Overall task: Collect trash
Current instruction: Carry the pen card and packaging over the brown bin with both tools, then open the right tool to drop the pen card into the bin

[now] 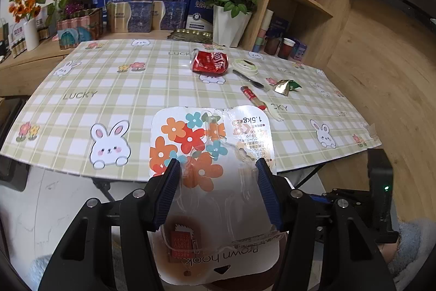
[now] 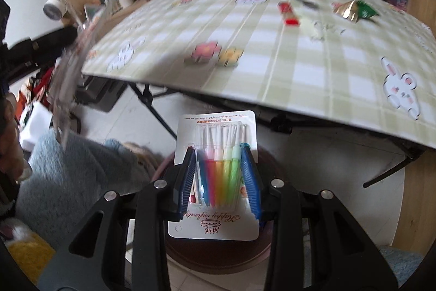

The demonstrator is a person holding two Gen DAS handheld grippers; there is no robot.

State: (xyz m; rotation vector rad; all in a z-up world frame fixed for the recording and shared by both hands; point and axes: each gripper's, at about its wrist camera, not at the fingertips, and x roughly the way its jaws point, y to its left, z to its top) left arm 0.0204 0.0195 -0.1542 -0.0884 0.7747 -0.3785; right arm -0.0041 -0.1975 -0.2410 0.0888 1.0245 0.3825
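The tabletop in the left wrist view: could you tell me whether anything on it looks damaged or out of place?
Yes. A crushed red can lies on its side, a torn gold-and-green wrapper sits crumpled nearby, and a black pen lies loose among them.

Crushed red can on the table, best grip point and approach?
Grip the crushed red can across its flattened middle, coming from above with the jaws spanning its short width. It lies on its side, dented, on the checked tablecloth; the white lid sits close on its right, so avoid that side.
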